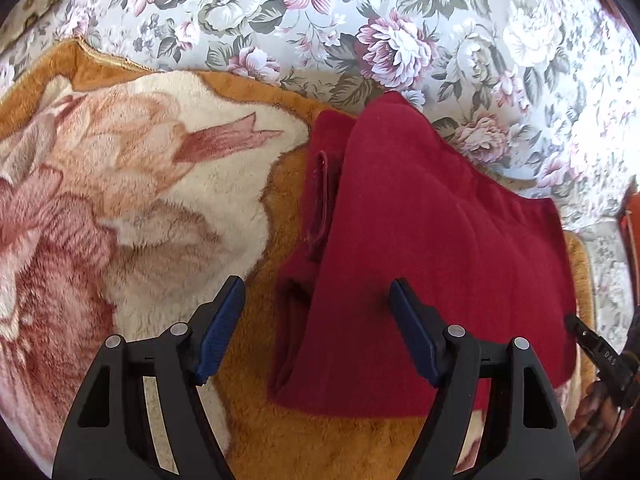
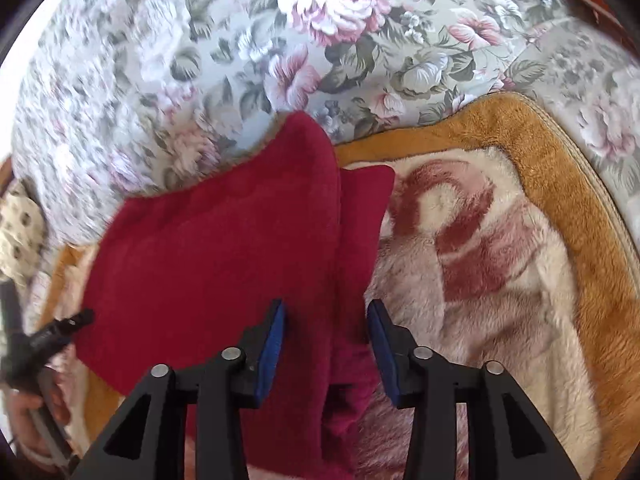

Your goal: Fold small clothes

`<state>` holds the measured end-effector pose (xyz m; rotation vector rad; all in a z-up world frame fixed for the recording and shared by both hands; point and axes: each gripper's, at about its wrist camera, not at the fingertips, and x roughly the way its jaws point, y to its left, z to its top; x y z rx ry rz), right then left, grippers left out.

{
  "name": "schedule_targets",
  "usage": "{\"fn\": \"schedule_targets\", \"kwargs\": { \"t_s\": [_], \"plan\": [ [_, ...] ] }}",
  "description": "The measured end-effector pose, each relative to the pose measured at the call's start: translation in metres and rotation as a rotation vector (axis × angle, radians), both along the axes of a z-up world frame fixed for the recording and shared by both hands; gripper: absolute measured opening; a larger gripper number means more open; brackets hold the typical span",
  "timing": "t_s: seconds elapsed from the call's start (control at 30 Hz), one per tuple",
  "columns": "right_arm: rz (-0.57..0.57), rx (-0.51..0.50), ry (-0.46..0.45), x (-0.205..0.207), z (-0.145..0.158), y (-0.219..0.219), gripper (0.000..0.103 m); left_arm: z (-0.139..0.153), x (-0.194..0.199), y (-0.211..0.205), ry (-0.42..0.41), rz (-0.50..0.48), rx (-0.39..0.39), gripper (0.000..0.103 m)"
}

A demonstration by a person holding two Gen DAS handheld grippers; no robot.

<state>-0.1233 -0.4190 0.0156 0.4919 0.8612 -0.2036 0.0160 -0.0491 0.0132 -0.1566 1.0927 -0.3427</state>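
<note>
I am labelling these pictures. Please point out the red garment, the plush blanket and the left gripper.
red garment [image 1: 420, 248]: left wrist view, top folded layer.
plush blanket [image 1: 152, 184]: left wrist view, cream flower part.
left gripper [image 1: 318, 292]: left wrist view, midway between fingertips.

I note the garment [image 1: 420, 248] is plain deep red, no print. The blanket [image 1: 132, 184] under it is orange-tan at the border, with a cream field and large dusty-pink and rust flowers. Beyond the blanket, the bedsheet [image 1: 360, 20] is pale grey-blue with pink-white blooms and grey-green leaves. Both grippers I see are black with blue pads [image 2: 270, 352].
</note>
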Motion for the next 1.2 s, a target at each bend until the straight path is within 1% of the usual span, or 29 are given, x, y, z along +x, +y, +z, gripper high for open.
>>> {"fn": "schedule_targets", "kwargs": {
  "t_s": [0.13, 0.37, 0.47, 0.57, 0.67, 0.77, 0.83, 0.97, 1.1, 1.2],
  "plan": [
    [0.018, 0.001, -0.013, -0.010, 0.003, 0.002, 0.044, -0.004, -0.003, -0.001, -0.001, -0.004, 0.015, 0.075],
    [0.019, -0.008, -0.018, -0.013, 0.009, 0.008, 0.044, -0.002, -0.010, -0.012, -0.045, -0.026, 0.063, 0.075],
    [0.014, -0.064, -0.047, -0.015, 0.025, 0.016, 0.044, 0.001, -0.014, -0.015, -0.073, -0.034, 0.083, 0.075],
    [0.050, -0.097, -0.083, -0.011, 0.044, 0.029, 0.044, 0.005, -0.018, -0.016, -0.098, -0.037, 0.097, 0.075],
    [0.118, -0.102, -0.107, 0.004, 0.057, 0.050, 0.044, 0.007, -0.023, -0.015, -0.112, -0.035, 0.096, 0.075],
    [0.197, -0.069, -0.107, 0.028, 0.061, 0.076, 0.044, 0.006, -0.028, -0.008, -0.113, -0.025, 0.067, 0.075],
    [0.240, -0.046, -0.092, 0.046, 0.058, 0.094, 0.044, 0.003, -0.030, -0.002, -0.101, -0.013, 0.058, 0.075],
    [0.326, -0.076, -0.069, 0.079, 0.054, 0.139, 0.044, -0.001, -0.033, 0.007, -0.097, -0.003, 0.059, 0.075],
    [0.378, -0.061, -0.060, 0.098, 0.048, 0.170, 0.044, -0.003, -0.034, 0.014, -0.087, 0.001, 0.025, 0.075],
    [0.430, -0.052, -0.058, 0.107, 0.043, 0.193, 0.044, -0.006, -0.033, 0.022, -0.082, 0.024, 0.005, 0.075]
  ]
}}
